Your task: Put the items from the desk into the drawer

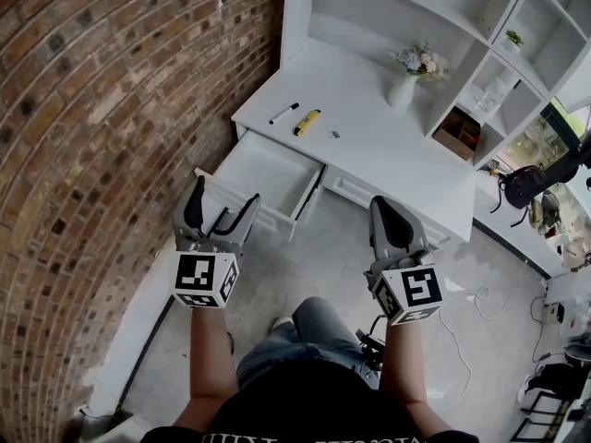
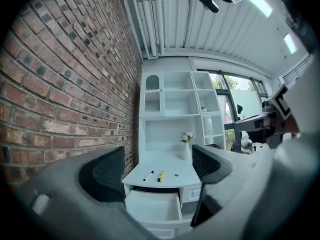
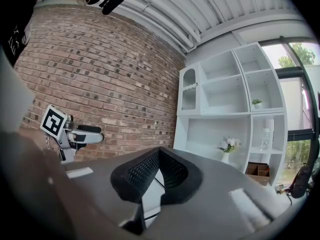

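A black marker (image 1: 283, 113), a yellow highlighter (image 1: 307, 123) and a small dark item (image 1: 334, 135) lie on the white desk (image 1: 369, 137). Under the desk's left end a white drawer (image 1: 268, 173) stands pulled out, and I see nothing in it. My left gripper (image 1: 222, 206) hovers just in front of the drawer, open with nothing between its fingers. In the left gripper view the marker (image 2: 148, 175), highlighter (image 2: 161, 176) and drawer (image 2: 152, 206) show between its jaws (image 2: 157, 171), well ahead. My right gripper (image 1: 388, 212) is held before the desk's middle, shut and holding nothing, with its pads (image 3: 160, 151) meeting.
A brick wall (image 1: 92, 155) runs close along the left. A vase of flowers (image 1: 406, 81) stands at the back of the desk, and a cardboard box (image 1: 459, 132) sits in a shelf cubby to the right. Cables and clutter (image 1: 462, 303) lie on the floor at right.
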{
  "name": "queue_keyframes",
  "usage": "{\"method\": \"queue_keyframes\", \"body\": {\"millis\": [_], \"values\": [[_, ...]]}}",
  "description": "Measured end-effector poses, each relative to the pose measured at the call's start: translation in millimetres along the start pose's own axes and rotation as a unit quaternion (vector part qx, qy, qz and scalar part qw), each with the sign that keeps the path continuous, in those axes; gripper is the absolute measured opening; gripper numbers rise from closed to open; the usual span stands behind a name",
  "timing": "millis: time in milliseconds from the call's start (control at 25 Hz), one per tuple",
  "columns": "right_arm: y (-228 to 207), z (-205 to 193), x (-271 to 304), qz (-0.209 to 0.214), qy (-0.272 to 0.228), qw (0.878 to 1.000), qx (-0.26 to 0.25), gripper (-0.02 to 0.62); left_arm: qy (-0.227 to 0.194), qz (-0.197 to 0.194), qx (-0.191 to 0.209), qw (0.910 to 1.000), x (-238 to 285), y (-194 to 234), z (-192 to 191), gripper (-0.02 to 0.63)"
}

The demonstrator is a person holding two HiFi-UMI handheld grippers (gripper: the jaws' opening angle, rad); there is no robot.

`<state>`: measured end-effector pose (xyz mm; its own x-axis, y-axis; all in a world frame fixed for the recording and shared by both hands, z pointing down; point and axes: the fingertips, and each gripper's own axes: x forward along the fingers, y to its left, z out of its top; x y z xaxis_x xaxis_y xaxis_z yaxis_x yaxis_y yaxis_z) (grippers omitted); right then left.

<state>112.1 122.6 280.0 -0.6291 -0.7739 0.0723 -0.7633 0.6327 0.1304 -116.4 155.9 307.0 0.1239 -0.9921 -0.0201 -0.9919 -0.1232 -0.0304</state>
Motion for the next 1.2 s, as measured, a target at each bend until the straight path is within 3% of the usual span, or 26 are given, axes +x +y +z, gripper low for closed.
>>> {"method": "queue_keyframes", "body": {"millis": [240,600,840,1200], "values": [[1.7,2.1,11.9,0.013,-0.002,1.0,-0.008,-0.008,-0.004,-0.002,0.004,1.0,13.6,-1.2,1.8,0.434],[-34.6,-24.1,36.4,-0.007,0.015,1.0,0.012,-0.008,0.021,-0.028,0.006,0.9994,65.0,-10.7,-21.5,0.434],[-75.5,-38.7,77.9,-0.019,0.019,0.999,0.032,-0.008,0.035,-0.046,0.021,0.9981,126.0,-11.1,-31.1,0.434],[-144.1,-54.4,160.0,-0.041,0.028,0.997,0.057,-0.008,0.065,-0.112,0.055,0.9901,249.0,-19.1,-43.1,0.434]]}}
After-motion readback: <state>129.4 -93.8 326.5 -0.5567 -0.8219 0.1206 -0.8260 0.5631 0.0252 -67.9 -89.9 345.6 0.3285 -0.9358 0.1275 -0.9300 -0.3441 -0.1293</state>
